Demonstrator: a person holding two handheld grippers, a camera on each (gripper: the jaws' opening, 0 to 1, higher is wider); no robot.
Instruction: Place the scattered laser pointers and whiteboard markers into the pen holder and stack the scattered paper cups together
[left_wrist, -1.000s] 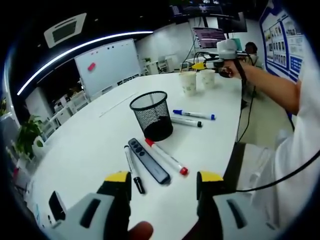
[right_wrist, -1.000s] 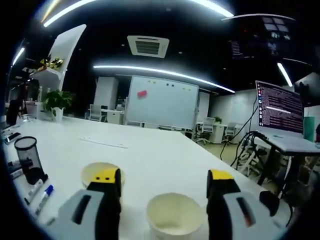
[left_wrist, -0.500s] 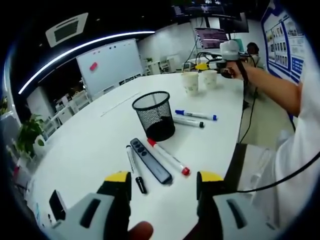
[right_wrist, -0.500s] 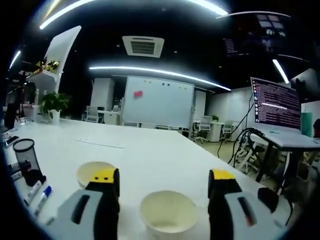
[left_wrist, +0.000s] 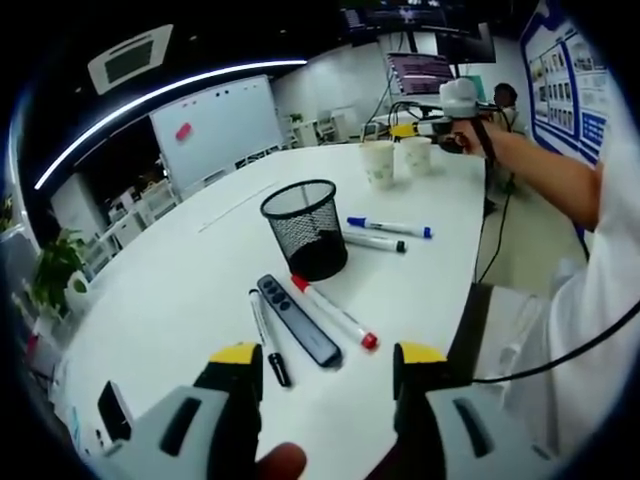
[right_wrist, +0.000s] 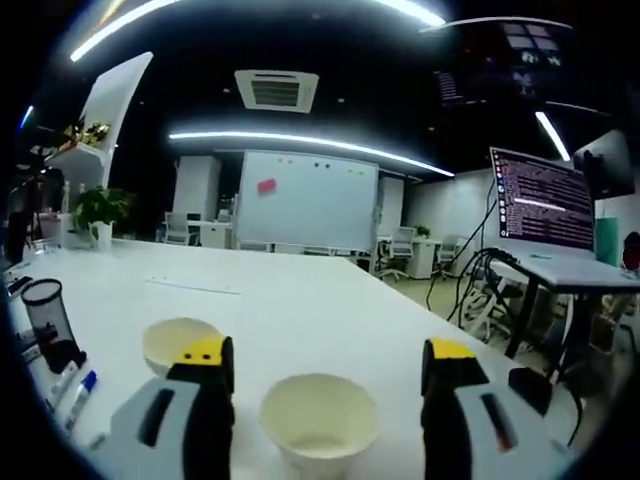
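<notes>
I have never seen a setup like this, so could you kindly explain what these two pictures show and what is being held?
A person holds hand tongs in each hand, and each carries a camera looking along its two jaws. In the left gripper view, the left tongs hang open over a white table with a mesh holder, a laser pointer and markers beside it. Farther off, the right tongs reach two cups. The right gripper view shows the right tongs open, jaws either side of the nearer cup. Nothing is held yet.
</notes>
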